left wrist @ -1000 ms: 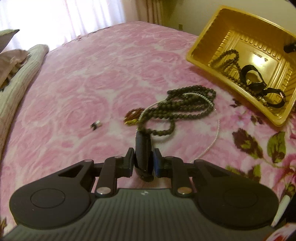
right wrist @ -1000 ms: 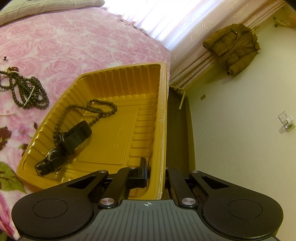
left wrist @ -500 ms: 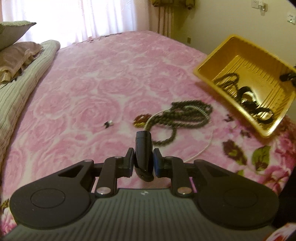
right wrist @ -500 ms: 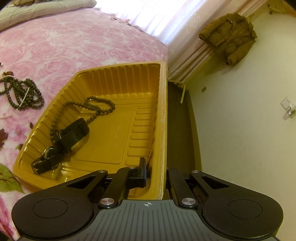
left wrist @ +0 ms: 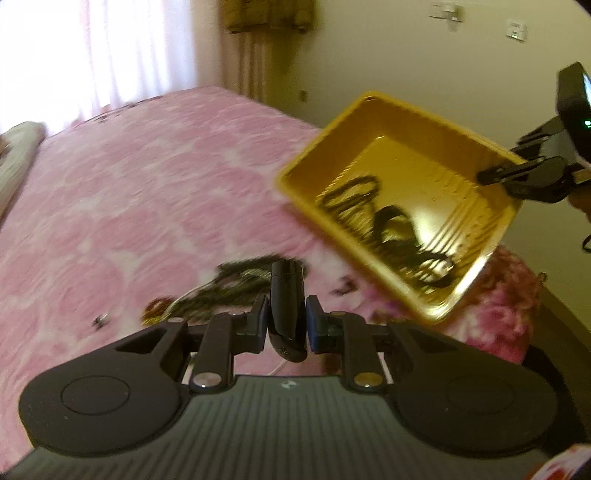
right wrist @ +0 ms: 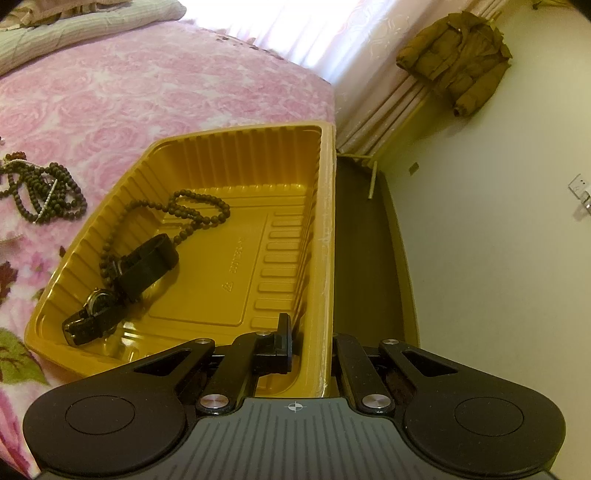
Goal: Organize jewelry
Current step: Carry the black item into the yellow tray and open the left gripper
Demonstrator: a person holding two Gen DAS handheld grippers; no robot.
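Note:
My left gripper (left wrist: pixel 287 315) is shut on a black oblong item (left wrist: pixel 286 291), held up above the pink bed. Beyond it a tangle of dark bead strands (left wrist: pixel 236 290) lies blurred on the bedspread, also seen in the right wrist view (right wrist: pixel 44 195). A yellow plastic tray (left wrist: pixel 424 147) is tilted up at the right. My right gripper (right wrist: pixel 310 339) is shut on the tray's rim (right wrist: pixel 327 229), and shows in the left wrist view (left wrist: pixel 493 176) too. Inside the tray lie a bead strand (right wrist: pixel 199 206) and a black watch (right wrist: pixel 122 288).
A small metal piece (left wrist: pixel 99 320) and a red-gold trinket (left wrist: pixel 157 308) lie on the bedspread left of the beads. Folded bedding (right wrist: pixel 74 22) is at the far side. A dark gap (right wrist: pixel 362 258) runs between bed edge and wall. A jacket (right wrist: pixel 458 55) hangs by the curtain.
My left gripper has risen and swung right toward the tray, still holding the black item. The right gripper has stayed on the tray's rim, and the tray has barely shifted.

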